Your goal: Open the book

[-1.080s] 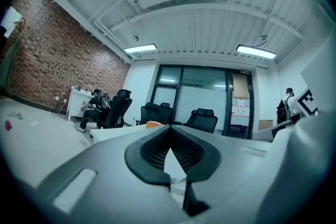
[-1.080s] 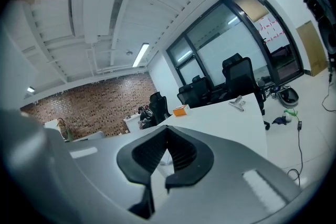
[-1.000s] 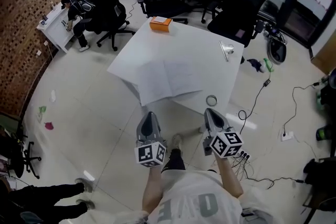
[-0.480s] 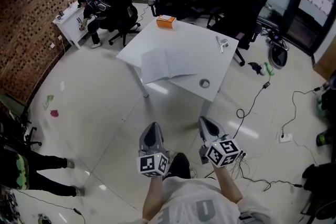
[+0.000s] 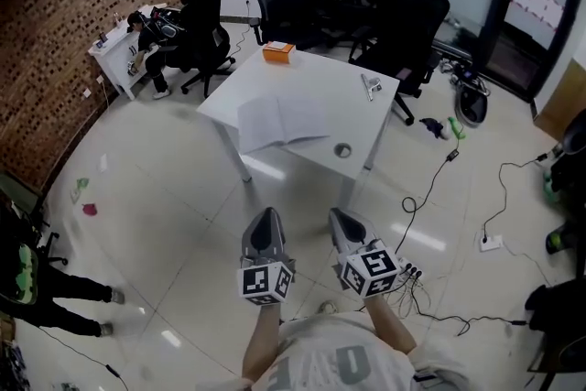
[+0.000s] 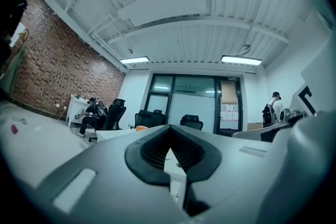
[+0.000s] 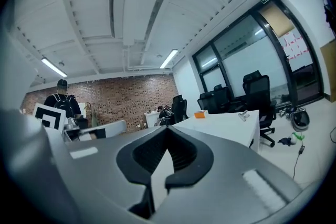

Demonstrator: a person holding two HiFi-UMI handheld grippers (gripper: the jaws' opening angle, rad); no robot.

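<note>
Fingers of left gripper (image 5: 265,221) and right gripper (image 5: 342,222) pressed together, empty, well apart from open white paper book (image 5: 279,122), white square surface (image 5: 362,114)

A white table (image 5: 334,105) stands on the pale, glossy floor (image 5: 165,224). The book (image 5: 279,124) lies open and flat on the table's near-left part. An orange box (image 5: 278,52) sits beyond the book at the far corner. A small ring-shaped roll (image 5: 343,150) lies just right of the book by the near edge. A small metallic object (image 5: 370,86) lies farther right and back.
</note>
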